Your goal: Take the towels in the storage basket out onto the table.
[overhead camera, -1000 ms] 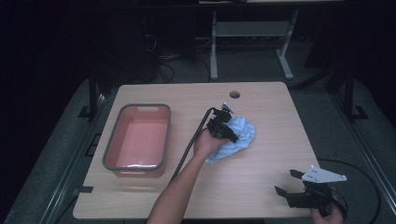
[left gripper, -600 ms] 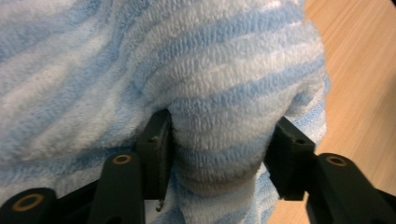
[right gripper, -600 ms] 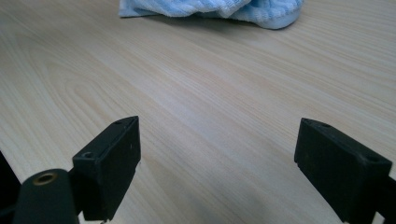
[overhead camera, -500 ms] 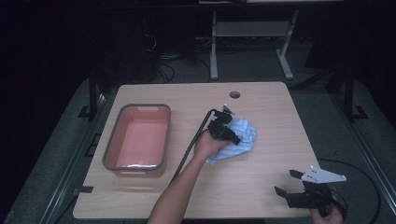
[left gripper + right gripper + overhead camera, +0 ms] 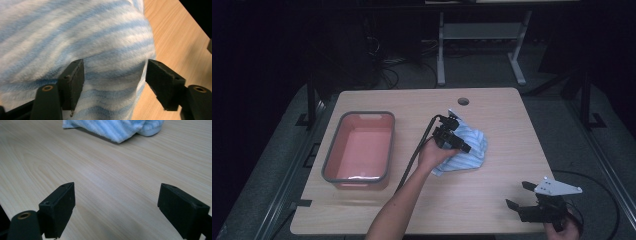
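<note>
A blue-and-white striped cloth (image 5: 472, 150) lies crumpled on the wooden table (image 5: 412, 100), right of centre. My left gripper (image 5: 460, 142) rests on top of it, held by a hand reaching in from below. Its jaws have just been opening. In the left gripper view (image 5: 115, 80) a fold of the cloth (image 5: 75, 32) still bulges between them, but the right pad (image 5: 162, 85) stands clear of it. My right gripper (image 5: 517, 196) waits open at the table's near right corner. In the right gripper view (image 5: 116, 207) bare wood lies between its jaws, with the cloth (image 5: 117, 127) farther off.
A pink tub with a grey rim (image 5: 364, 114) stands on the left half of the table. A round cable hole (image 5: 463, 101) sits near the far edge. Cables trail from both grippers. A metal stand (image 5: 477, 35) is on the dark floor behind.
The left gripper's jaws look wider apart over the cloth than a second ago, while the hand has barely shifted. The right gripper has stayed where it was.
</note>
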`<state>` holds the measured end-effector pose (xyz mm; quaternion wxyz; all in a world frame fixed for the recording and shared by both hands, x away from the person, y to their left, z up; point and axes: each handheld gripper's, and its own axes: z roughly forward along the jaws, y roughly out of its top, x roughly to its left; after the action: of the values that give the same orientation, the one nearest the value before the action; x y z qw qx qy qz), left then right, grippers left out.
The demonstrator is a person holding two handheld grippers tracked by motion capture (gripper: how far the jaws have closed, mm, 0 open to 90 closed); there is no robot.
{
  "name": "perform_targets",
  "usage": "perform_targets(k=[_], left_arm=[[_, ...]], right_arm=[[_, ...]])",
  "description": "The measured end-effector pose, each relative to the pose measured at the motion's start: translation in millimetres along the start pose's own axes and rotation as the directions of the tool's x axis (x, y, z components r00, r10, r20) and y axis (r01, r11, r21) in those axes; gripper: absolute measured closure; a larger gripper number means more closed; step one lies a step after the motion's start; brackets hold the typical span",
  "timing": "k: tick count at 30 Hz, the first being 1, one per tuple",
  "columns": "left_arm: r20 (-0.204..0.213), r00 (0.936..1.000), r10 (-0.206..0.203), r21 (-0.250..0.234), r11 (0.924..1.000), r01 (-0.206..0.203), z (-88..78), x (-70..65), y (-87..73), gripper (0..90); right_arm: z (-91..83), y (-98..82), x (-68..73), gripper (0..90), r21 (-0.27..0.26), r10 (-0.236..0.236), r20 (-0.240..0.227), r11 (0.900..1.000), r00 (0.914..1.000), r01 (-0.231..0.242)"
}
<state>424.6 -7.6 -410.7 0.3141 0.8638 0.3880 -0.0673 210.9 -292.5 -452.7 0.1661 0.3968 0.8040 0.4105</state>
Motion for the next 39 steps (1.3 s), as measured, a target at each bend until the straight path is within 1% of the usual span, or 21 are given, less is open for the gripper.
perform_targets(k=[1,4,5,6,7,11,12,14,17,21,22,23,25,26,27,29,31,34,35,38,39], left_arm=[[0.001,1.0000,0.006,-0.005,1.0000,-0.006,-2.5,-0.6,-0.4,28.9],[0.008,0.9999,0.008,-0.016,0.9999,-0.007,-7.0,-3.1,-1.7,28.8],[0.013,0.9998,0.011,-0.027,0.9996,-0.011,-11.0,-4.5,-3.0,28.4],[0.013,0.9998,0.011,-0.027,0.9996,-0.011,-11.0,-4.5,-3.0,28.4],[0.010,0.9998,0.019,-0.029,0.9994,-0.019,-15.3,-5.0,-4.5,28.4],[0.008,0.9999,0.015,-0.046,0.9988,-0.015,-21.7,-4.8,-8.0,27.7],[0.000,0.9998,0.018,-0.055,0.9983,-0.018,-26.9,-4.8,-11.1,27.2],[-0.002,0.9999,0.016,-0.065,0.9978,-0.016,-29.4,-5.0,-13.0,27.2],[-0.007,0.9996,0.029,-0.069,0.9972,-0.029,-36.9,-3.4,-18.9,27.1],[-0.006,0.9996,0.027,-0.079,0.9965,-0.027,-43.7,-1.5,-27.1,26.9],[-0.007,0.9994,0.033,-0.076,0.9965,-0.033,-45.2,-0.9,-28.6,26.7],[-0.005,0.9996,0.027,-0.085,0.9961,-0.027,-48.8,1.1,-32.8,26.3],[0.008,0.9998,0.016,-0.097,0.9952,-0.015,-51.4,1.3,-37.0,26.5],[0.008,0.9998,0.016,-0.097,0.9952,-0.015,-51.4,1.3,-37.0,26.5],[0.006,0.9997,0.023,-0.095,0.9952,-0.023,-53.6,1.7,-40.9,26.5],[0.019,0.9997,0.016,-0.100,0.9949,-0.014,-55.4,2.0,-44.7,26.5],[0.022,0.9997,0.012,-0.105,0.9944,-0.010,-56.6,2.1,-46.9,26.6],[0.029,0.9995,0.013,-0.112,0.9936,-0.010,-59.6,2.3,-51.7,26.6],[0.024,0.9995,0.021,-0.104,0.9944,-0.018,-62.4,1.9,-55.2,26.8],[0.031,0.9994,0.015,-0.113,0.9936,-0.012,-64.4,1.2,-59.4,26.8],[0.029,0.9993,0.023,-0.109,0.9938,-0.019,-65.6,0.6,-61.8,26.8]], right_arm=[[-0.5,-0.2,-0.5,14.0,0.001,0.002,0.003,1.000,1.0000,-0.002],[-0.3,-0.4,-1.9,14.1,0.003,0.006,0.002,1.000,1.0000,-0.006],[-0.2,-0.2,-2.4,14.1,0.000,0.006,0.006,1.000,1.0000,-0.006],[-0.1,-0.1,-2.4,14.1,0.002,0.008,0.006,1.000,0.9999,-0.008],[-0.1,0.1,-2.6,14.1,0.006,0.008,0.007,1.000,0.9999,-0.008],[0.0,0.4,-2.5,14.1,0.004,0.010,0.010,1.000,0.9999,-0.010],[0.4,0.5,-2.7,14.1,0.007,0.010,0.011,1.000,0.9999,-0.010],[0.7,0.5,-2.8,14.0,0.006,0.010,0.010,1.000,0.9999,-0.010],[1.3,0.8,-3.4,14.1,0.004,0.013,0.011,1.000,0.9999,-0.013],[2.0,1.4,-3.3,14.1,0.008,0.013,0.013,1.000,0.9998,-0.013],[2.7,1.4,-3.5,14.1,0.011,0.009,0.016,1.000,0.9998,-0.009],[2.9,1.4,-3.7,14.1,0.011,0.008,0.017,1.000,0.9998,-0.009],[3.2,1.6,-3.7,14.0,0.013,0.012,0.016,1.000,0.9998,-0.012],[3.2,1.6,-3.7,14.0,0.013,0.012,0.016,1.000,0.9998,-0.012],[3.4,1.6,-3.8,14.1,0.014,0.013,0.020,1.000,0.9997,-0.014],[3.5,1.4,-3.9,14.0,0.015,0.016,0.020,1.000,0.9997,-0.017],[3.7,1.4,-3.8,14.1,0.015,0.017,0.022,1.000,0.9996,-0.017],[4.2,1.5,-3.5,14.1,0.014,0.014,0.021,1.000,0.9997,-0.014],[4.8,1.4,-3.1,14.1,0.016,0.009,0.023,1.000,0.9997,-0.009],[5.2,1.4,-2.7,14.1,0.019,0.009,0.022,1.000,0.9997,-0.009],[5.4,1.4,-2.5,14.1,0.019,0.008,0.022,1.000,0.9997,-0.009]])
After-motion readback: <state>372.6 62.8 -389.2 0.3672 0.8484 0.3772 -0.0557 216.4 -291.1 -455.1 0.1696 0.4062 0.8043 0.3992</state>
